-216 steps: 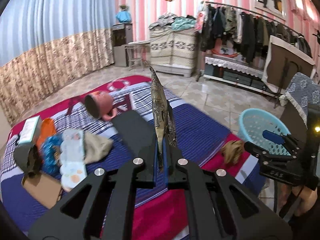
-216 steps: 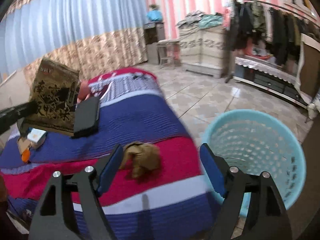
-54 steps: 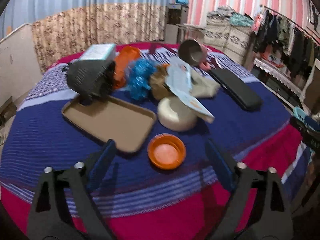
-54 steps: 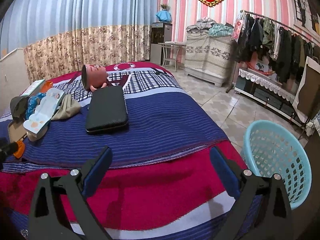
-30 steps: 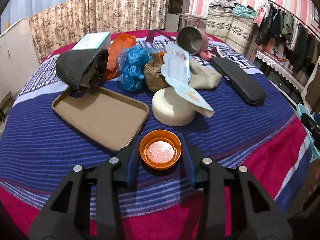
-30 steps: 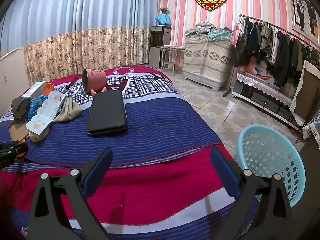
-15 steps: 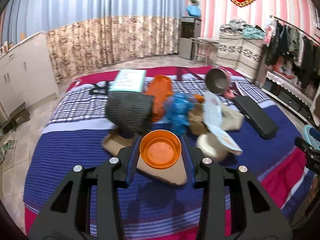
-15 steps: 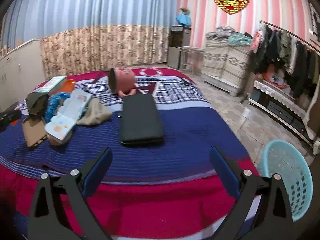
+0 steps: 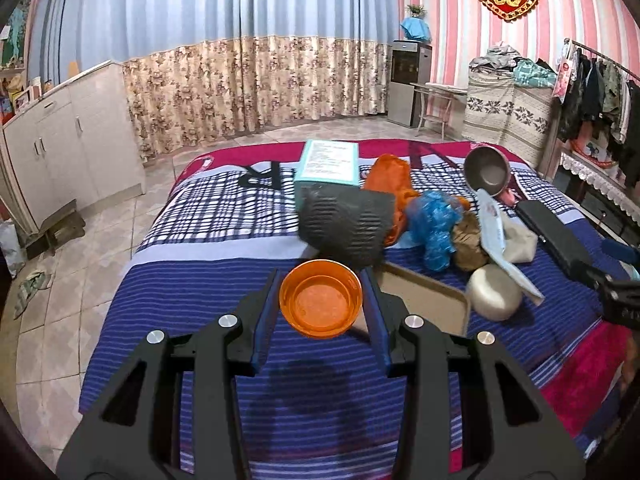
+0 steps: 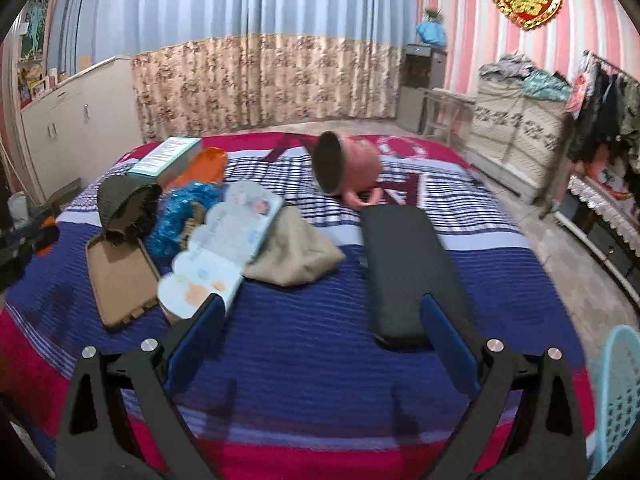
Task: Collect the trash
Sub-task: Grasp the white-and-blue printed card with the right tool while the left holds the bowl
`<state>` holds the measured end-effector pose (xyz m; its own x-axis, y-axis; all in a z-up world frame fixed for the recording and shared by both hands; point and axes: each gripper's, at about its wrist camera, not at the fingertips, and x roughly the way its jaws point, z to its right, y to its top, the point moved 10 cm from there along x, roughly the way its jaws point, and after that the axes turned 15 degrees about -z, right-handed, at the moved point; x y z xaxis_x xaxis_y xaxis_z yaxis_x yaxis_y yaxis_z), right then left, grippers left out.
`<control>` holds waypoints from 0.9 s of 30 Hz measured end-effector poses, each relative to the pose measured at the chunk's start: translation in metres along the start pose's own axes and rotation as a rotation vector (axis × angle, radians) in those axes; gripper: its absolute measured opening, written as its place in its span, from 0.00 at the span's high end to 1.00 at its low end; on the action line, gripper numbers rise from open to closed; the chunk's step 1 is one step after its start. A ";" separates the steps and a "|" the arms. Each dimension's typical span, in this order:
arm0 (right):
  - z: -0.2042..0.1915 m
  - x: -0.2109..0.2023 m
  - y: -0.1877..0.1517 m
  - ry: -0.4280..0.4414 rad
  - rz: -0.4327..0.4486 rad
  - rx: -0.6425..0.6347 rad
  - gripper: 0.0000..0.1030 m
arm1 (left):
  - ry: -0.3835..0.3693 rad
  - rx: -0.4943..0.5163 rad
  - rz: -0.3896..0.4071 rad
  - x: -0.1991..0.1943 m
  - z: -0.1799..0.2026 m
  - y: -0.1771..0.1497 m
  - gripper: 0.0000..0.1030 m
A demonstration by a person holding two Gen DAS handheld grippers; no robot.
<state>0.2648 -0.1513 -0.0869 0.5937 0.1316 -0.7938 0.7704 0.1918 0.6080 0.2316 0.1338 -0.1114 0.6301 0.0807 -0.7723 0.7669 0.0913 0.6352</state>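
The left gripper [image 9: 321, 304] holds the orange bowl [image 9: 320, 298] clamped by its rim between both fingers [image 9: 267, 312], clear above the bed [image 9: 224, 292] and in front of the pile of remaining clutter. The right gripper [image 10: 320, 344] is empty, its fingers spread wide above the blanket near the black case [image 10: 408, 264]. The step in hand appears to be the transfer of the bowl to the blue basket [image 10: 618, 396], which stands on the floor beside the bed at the right edge of the right wrist view. Keep the bowl level so that it does not pivot between the two contact points. Carry it high enough to clear the brown tray [image 9: 424, 300] and the cream tub [image 9: 494, 294]. Release only when the bowl is directly over the basket opening. Keep the right gripper out of the transfer path.
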 end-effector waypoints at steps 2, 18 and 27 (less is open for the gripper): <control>-0.013 0.009 0.004 0.020 -0.017 -0.017 0.07 | 0.002 -0.011 -0.005 0.002 -0.007 -0.002 0.62; -0.069 0.059 0.002 0.247 -0.193 -0.029 0.17 | 0.021 -0.062 -0.021 0.009 -0.033 -0.002 0.62; -0.060 0.059 0.004 0.331 -0.201 0.041 0.17 | 0.025 -0.038 -0.014 0.003 -0.023 -0.003 0.62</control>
<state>0.2886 -0.0843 -0.1323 0.3285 0.4034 -0.8541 0.8762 0.2075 0.4350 0.2281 0.1569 -0.1153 0.6156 0.1039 -0.7812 0.7704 0.1299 0.6243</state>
